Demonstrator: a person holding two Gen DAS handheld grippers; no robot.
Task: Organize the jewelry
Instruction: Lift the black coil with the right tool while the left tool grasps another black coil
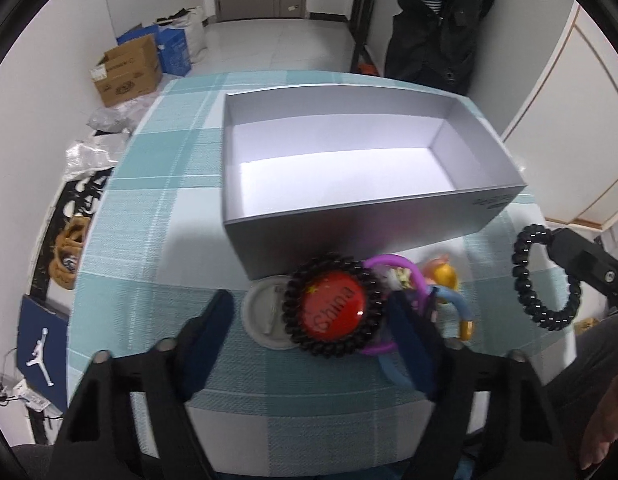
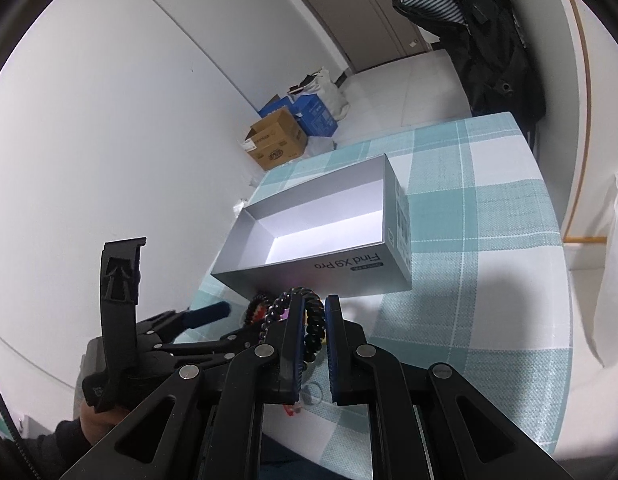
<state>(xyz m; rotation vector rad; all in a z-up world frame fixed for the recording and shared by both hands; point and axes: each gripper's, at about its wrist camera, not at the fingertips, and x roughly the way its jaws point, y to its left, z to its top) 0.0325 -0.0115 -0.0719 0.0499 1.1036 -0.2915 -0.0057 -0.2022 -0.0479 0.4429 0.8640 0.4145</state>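
An open grey phone box [image 1: 349,216] [image 2: 309,264] stands on the teal checked tablecloth [image 1: 169,200]. In front of it lies a red "China" badge [image 1: 333,310] ringed by a black beaded bracelet [image 1: 293,320], partly over a grey round badge [image 1: 261,320]. A purple loop [image 1: 389,260] and a small figurine charm [image 1: 445,276] lie beside them. My left gripper [image 1: 309,300] is open, its fingers straddling the badge and bracelet without pressing. My right gripper [image 2: 315,304] [image 1: 559,240] is shut on a second black beaded bracelet [image 1: 545,280] [image 2: 313,320], held above the cloth to the right.
Cardboard and blue boxes [image 1: 129,72] stand on the floor past the table's far left corner. A dark jacket [image 1: 441,20] hangs behind the table. Shoes [image 1: 69,256] and a blue shoebox lid [image 1: 45,348] lie left of the table. A white bag [image 2: 613,264] hangs at the right.
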